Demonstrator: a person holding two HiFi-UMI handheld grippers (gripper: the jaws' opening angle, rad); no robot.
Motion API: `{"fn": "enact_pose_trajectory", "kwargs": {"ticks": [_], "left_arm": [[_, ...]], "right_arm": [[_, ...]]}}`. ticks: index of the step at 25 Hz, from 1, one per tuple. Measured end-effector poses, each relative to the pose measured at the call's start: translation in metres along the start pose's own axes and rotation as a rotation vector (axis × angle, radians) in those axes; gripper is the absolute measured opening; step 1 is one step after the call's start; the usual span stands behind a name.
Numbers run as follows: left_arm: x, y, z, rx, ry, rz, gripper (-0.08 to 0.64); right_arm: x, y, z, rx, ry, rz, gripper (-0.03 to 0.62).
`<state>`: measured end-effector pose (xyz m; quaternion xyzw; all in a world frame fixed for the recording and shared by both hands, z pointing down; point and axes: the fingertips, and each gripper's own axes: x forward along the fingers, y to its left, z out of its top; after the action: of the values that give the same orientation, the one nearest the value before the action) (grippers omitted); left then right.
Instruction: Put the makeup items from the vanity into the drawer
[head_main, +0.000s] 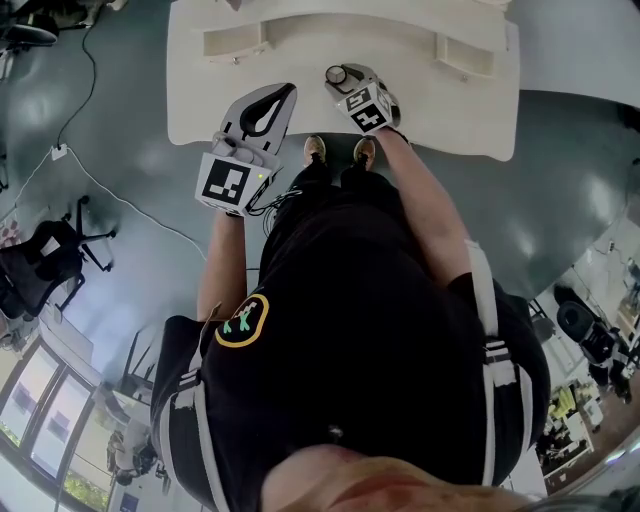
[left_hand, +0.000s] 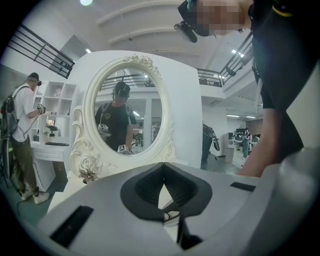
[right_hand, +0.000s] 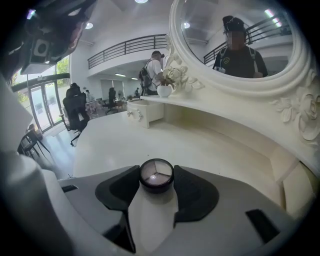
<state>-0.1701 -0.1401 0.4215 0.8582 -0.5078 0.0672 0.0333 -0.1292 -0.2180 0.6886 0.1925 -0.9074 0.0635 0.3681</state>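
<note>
A round black compact (right_hand: 156, 174) with a three-part pan sits between the jaws of my right gripper (right_hand: 156, 178), and both pads touch its sides. In the head view the compact (head_main: 335, 74) lies on the white vanity top (head_main: 440, 110) at the tip of my right gripper (head_main: 346, 82). Left of it, my left gripper (head_main: 288, 92) hangs over the vanity's front edge. Its jaws meet at the tip and nothing is between them. The left gripper (left_hand: 163, 167) faces the oval mirror (left_hand: 125, 112).
Two small drawer boxes (head_main: 235, 42) (head_main: 470, 50) stand at the vanity's back corners. A white pot (right_hand: 164, 90) sits on the shelf beside the ornate mirror frame (right_hand: 295, 105). Another person (left_hand: 22, 135) stands at a second vanity. An office chair (head_main: 50, 260) is on the floor to the left.
</note>
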Motion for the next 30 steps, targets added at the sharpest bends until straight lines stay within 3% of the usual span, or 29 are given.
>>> {"fn": "enact_pose_trajectory", "kwargs": {"ticks": [6,14,25,30], "left_arm": [[0.007,0.003,0.006,0.011,-0.009,-0.018,0.018],[0.038,-0.014,0.015,0.022,-0.037,-0.126,0.018],[0.134,-0.107,0.042,0.057,-0.098,-0.427,0.018],[0.157,-0.138,0.056,0.068,-0.113,-0.495,0.018]], "right_arm": [[-0.015,-0.009,0.023,0.001,-0.064,-0.031,0.235],[-0.077,-0.038,0.038,0.028,-0.145,-0.140,0.235],[-0.208,-0.125,-0.044,0.205,-0.120,-0.426,0.235],[-0.246,-0.151,-0.065,0.251,-0.120,-0.495,0.235]]}}
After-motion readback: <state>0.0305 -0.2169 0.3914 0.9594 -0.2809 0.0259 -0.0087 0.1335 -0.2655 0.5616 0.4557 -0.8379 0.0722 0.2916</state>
